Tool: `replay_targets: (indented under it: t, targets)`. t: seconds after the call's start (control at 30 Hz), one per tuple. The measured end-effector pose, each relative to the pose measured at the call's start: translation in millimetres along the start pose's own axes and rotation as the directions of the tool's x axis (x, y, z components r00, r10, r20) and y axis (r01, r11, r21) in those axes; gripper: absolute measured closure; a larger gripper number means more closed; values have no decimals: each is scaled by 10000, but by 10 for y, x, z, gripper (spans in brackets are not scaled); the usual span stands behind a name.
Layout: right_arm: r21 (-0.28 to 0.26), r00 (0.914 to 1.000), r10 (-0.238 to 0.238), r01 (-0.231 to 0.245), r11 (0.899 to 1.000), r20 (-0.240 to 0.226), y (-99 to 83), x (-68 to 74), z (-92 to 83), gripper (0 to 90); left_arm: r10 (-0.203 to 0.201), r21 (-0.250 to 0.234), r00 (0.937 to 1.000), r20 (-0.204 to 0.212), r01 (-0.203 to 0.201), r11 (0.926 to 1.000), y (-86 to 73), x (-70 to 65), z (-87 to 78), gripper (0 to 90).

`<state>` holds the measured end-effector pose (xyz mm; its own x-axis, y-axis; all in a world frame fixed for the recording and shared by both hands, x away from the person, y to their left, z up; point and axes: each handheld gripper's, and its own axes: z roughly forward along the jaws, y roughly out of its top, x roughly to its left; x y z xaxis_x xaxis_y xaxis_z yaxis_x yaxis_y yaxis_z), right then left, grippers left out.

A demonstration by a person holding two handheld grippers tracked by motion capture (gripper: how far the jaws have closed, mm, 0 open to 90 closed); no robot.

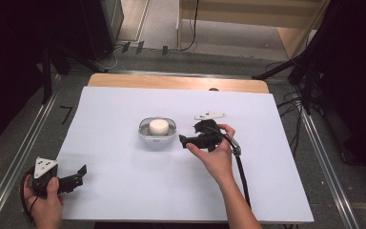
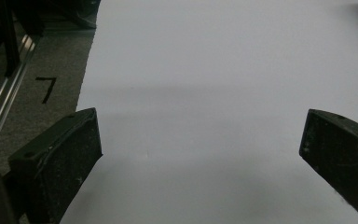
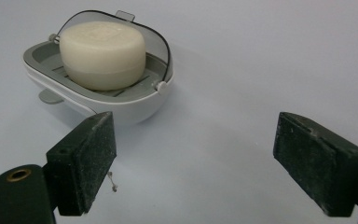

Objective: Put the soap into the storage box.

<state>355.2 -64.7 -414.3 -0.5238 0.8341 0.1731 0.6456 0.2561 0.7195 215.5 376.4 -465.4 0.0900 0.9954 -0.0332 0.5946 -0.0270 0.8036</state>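
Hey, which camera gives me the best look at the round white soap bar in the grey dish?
The right gripper view. There the round white soap bar is close and sharp, resting on the slatted tray of the grey plastic dish with its lid tipped back. In the high view the soap is small and distant.

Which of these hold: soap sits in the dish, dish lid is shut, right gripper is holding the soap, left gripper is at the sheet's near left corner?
1. The soap sits in the dish. True.
2. The dish lid is shut. False: it is swung back behind the soap.
3. The right gripper holds the soap. False: its jaws are open and bare, apart from the dish.
4. The left gripper is at the near left corner of the white sheet. True.
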Motion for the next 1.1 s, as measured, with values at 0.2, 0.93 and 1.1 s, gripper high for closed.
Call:
replay_targets:
  t: [0.2, 0.93, 1.1]
  targets:
    - [-12, 9999, 91, -91, 10000, 102, -79, -89, -50, 135, -5, -6, 10000, -6, 5, 10000, 0, 0, -1, 0]
    - [-14, 9978, 497, -497, 9988, 448, -406, -415, -197, 122, 79, 15, 10000, 5, -79, 10000, 0, -3, 1, 0]
    - [-73, 9970, 562, -559, 9984, 531, -495, -482, -229, 122, 100, 34, 9999, -19, -100, 9999, 0, -6, 0, 0]
